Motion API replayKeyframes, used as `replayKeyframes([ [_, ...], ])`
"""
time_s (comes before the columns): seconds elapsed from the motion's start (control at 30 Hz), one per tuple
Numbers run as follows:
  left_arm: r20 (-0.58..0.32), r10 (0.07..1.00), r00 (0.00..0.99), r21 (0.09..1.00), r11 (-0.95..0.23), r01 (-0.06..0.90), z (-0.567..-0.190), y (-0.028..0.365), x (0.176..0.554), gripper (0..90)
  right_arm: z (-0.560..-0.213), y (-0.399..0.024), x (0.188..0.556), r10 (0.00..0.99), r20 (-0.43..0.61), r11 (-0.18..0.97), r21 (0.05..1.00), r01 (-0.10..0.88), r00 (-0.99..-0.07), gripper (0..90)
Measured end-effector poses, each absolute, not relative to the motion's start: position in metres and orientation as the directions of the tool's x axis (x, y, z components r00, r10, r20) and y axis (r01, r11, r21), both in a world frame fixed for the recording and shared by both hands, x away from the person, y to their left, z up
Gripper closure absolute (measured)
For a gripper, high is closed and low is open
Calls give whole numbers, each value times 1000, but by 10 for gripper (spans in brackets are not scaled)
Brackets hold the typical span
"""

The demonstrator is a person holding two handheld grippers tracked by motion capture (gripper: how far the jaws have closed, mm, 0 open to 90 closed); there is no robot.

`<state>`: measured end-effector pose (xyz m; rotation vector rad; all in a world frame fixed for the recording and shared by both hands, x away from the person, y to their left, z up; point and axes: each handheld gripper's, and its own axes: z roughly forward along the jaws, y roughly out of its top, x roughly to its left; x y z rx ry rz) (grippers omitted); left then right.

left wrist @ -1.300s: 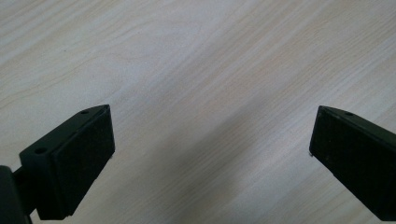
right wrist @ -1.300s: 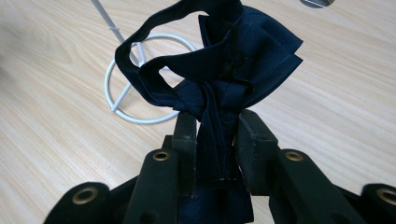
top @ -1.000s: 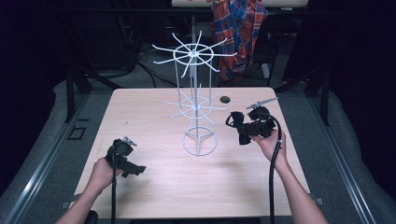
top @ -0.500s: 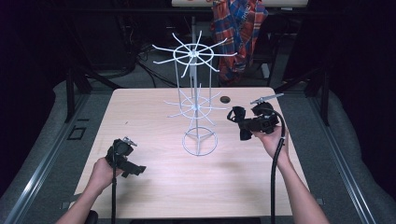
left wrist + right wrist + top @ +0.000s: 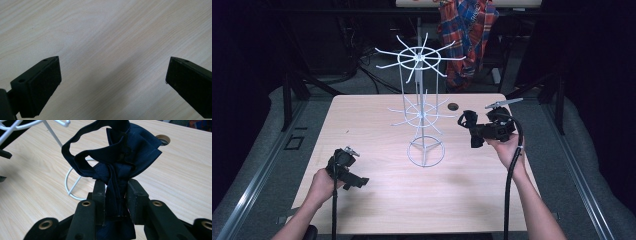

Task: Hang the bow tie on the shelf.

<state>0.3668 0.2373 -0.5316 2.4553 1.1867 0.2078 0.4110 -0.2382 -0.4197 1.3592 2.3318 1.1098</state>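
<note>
My right claw (image 5: 113, 202) clamps dark bow tie (image 5: 120, 157); wire rack (image 5: 422, 112) just left of it. Left claw (image 5: 112, 82) wide, empty, near-left, farther off.

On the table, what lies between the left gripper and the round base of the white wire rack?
Nothing: in the high view, bare table runs from the left gripper to the white wire rack.
</note>
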Motion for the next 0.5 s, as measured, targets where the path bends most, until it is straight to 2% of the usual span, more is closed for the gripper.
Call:
replayKeyframes([
  [0.5,-44,788,614,416,-544,729,-532,245,362,3,-406,-240,411,784,219,252,743,620,-581,704],
])
